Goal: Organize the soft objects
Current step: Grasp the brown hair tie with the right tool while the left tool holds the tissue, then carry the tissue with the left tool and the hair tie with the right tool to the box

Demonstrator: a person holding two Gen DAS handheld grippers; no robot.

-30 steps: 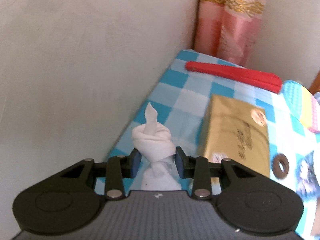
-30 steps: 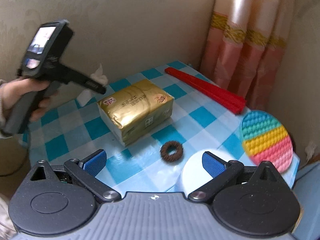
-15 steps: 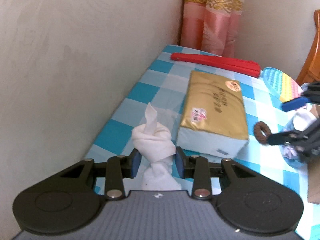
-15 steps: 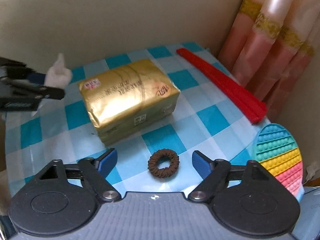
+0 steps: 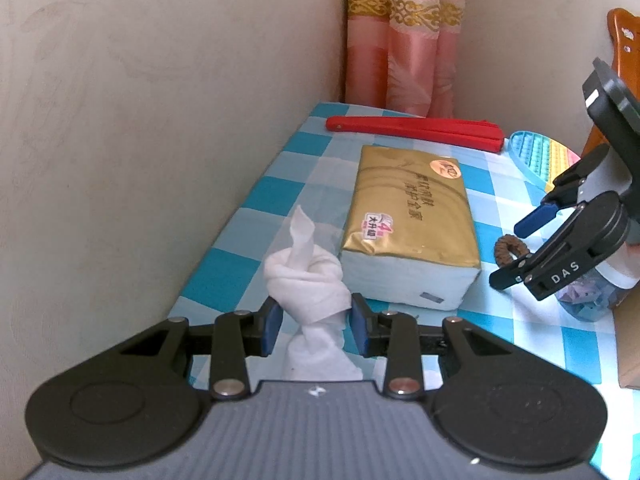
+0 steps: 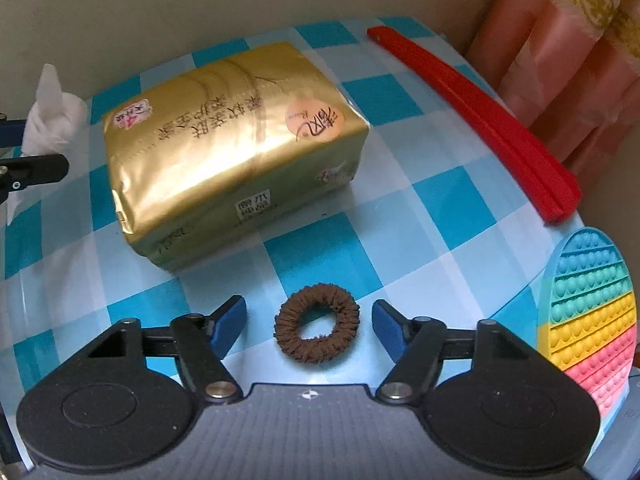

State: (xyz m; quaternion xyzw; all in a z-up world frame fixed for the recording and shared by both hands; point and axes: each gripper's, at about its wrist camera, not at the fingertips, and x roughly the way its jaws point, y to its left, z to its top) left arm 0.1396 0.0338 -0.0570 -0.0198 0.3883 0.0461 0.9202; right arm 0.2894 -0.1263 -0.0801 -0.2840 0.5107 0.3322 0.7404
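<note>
One knotted cloth (image 5: 306, 280), one scrunchie (image 6: 317, 329), one tissue pack (image 6: 232, 148).

Each handheld gripper had a ribbed grey body with a small white mark at its centre, flanked by two rounded black housings with embossed discs. Black linkage arms with silver rivets ran to blue pads. The left gripper (image 5: 312, 322) and right gripper (image 6: 309, 326) looked alike. Seen from the left wrist, the right gripper bore white "DAS" lettering and a black mount behind.
</note>
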